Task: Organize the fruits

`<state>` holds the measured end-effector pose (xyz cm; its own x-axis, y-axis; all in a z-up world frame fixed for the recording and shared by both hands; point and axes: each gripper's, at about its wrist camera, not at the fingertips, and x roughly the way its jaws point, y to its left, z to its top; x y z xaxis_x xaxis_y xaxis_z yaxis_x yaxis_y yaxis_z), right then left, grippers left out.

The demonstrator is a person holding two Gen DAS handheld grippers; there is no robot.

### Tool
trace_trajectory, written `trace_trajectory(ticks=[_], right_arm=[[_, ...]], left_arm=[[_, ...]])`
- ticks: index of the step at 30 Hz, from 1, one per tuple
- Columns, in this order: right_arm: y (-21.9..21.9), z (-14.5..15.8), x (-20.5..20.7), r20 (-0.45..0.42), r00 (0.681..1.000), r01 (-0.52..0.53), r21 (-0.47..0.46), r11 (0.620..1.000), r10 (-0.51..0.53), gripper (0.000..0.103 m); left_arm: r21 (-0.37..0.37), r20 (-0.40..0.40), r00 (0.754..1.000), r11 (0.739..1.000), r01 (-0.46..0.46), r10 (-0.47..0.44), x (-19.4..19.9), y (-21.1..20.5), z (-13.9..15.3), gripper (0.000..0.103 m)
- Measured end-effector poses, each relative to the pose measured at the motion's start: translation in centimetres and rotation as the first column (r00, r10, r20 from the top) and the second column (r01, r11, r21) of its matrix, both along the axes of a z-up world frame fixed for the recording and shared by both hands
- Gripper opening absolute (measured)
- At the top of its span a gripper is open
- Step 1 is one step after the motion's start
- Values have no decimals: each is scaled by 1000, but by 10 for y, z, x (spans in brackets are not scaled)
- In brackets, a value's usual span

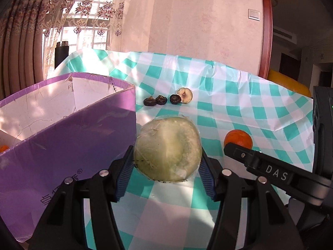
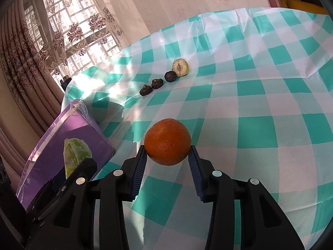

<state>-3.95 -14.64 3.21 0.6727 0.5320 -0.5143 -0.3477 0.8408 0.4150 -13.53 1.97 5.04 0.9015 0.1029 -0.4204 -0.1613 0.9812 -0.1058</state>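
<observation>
My left gripper point(image 1: 167, 162) is shut on a plastic-wrapped pale green melon half point(image 1: 167, 149), held just right of the purple cardboard box point(image 1: 68, 137). The melon half also shows in the right wrist view point(image 2: 75, 154), against the box point(image 2: 68, 131). My right gripper point(image 2: 167, 158) is shut on an orange point(image 2: 167, 141), held a little above the checked tablecloth; the orange also shows in the left wrist view point(image 1: 238, 138). Another orange point(image 1: 3, 148) peeks from inside the box.
Three dark water chestnuts point(image 1: 159, 100) and a pale cut fruit point(image 1: 184, 95) lie in a row farther back on the teal-and-white checked cloth point(image 2: 260, 114). A dark bottle point(image 1: 61, 54) stands beyond the table's far left edge, by the curtained window.
</observation>
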Motion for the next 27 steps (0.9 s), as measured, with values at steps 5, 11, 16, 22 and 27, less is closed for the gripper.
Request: trace_trajectory(ticks=[5,11,16,22,27], right_arm=[[14,13,-13,84,996,-23,12,1000,22,42],[56,40,-32,175,977,-122,-33,992,126,42],[96,65,-51,250,942,-209,-86,974,224,42],[145,88,-64,291,895,-308,-147,940,338,42],[188,88,-66,244,865,-390,-220,894,438,42]], left_arm=[[68,155,976,984,-165,153,-33,10,16,58],[40,217,926,945,-325,310,-64,38,39,58],[28,204,884,900,-434,420,-78,62,53,58],[-61,163,844,859,-509,511,-103,103,62,58],[-123,118,810,818,-562,574,-117,137,64,58]])
